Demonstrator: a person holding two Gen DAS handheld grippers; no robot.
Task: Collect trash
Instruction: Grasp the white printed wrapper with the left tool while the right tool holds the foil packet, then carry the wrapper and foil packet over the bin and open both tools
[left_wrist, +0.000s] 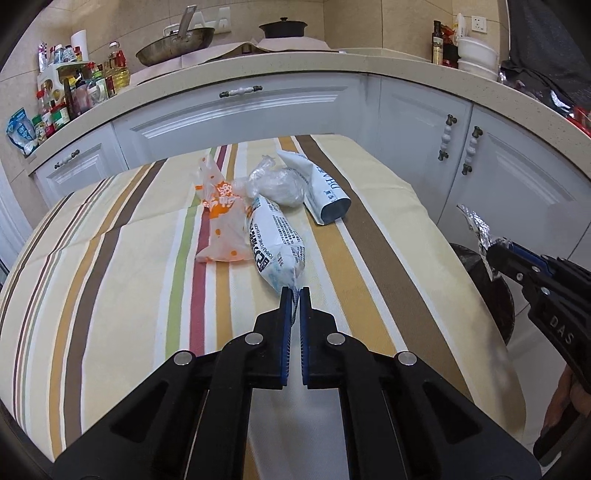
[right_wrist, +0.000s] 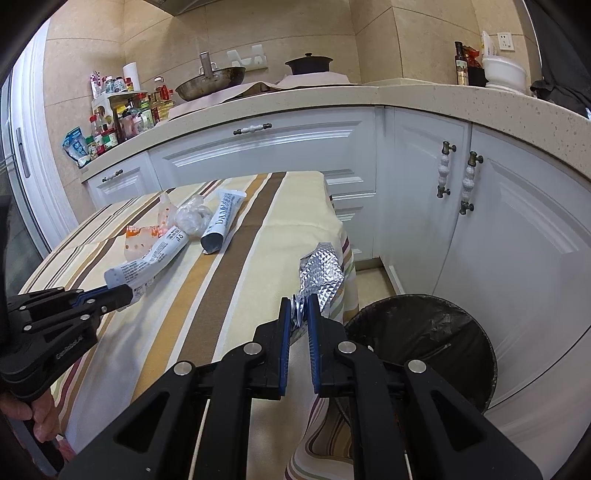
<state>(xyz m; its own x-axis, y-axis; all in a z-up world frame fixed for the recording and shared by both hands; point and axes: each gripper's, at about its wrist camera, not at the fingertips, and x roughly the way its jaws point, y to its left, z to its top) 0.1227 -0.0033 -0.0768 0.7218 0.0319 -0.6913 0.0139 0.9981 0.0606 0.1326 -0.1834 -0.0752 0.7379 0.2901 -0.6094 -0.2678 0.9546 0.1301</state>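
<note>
From the left wrist camera, the left gripper (left_wrist: 295, 291) has its blue pads pressed together on the near end of a white printed wrapper (left_wrist: 275, 242), which stretches away across the striped tablecloth (left_wrist: 110, 280). Beside the wrapper on its left lies an orange-and-white plastic bag (left_wrist: 221, 225). A crumpled clear bag (left_wrist: 275, 184) sits at the wrapper's far end, touching a white tube (left_wrist: 319, 192) that lies toward the cloth's far edge. At the right edge of the view the right gripper (left_wrist: 493, 254) holds a piece of crinkled silver foil (left_wrist: 476, 229) off the table's right edge, with the black-lined bin (left_wrist: 484, 273) behind it.

From the right wrist camera, the right gripper (right_wrist: 300, 304) is clamped on the lower end of the silver foil (right_wrist: 319, 271), held at the table's right edge. The bin (right_wrist: 417, 332) stands on the floor just right of that edge, against the white cabinets (right_wrist: 517, 229). At left, the left gripper (right_wrist: 127, 291) pinches the wrapper (right_wrist: 147, 264) near the cloth's (right_wrist: 221, 288) near edge. The bag (right_wrist: 144, 236), clear bag (right_wrist: 192, 218) and tube (right_wrist: 221, 221) lie beyond it.
</note>
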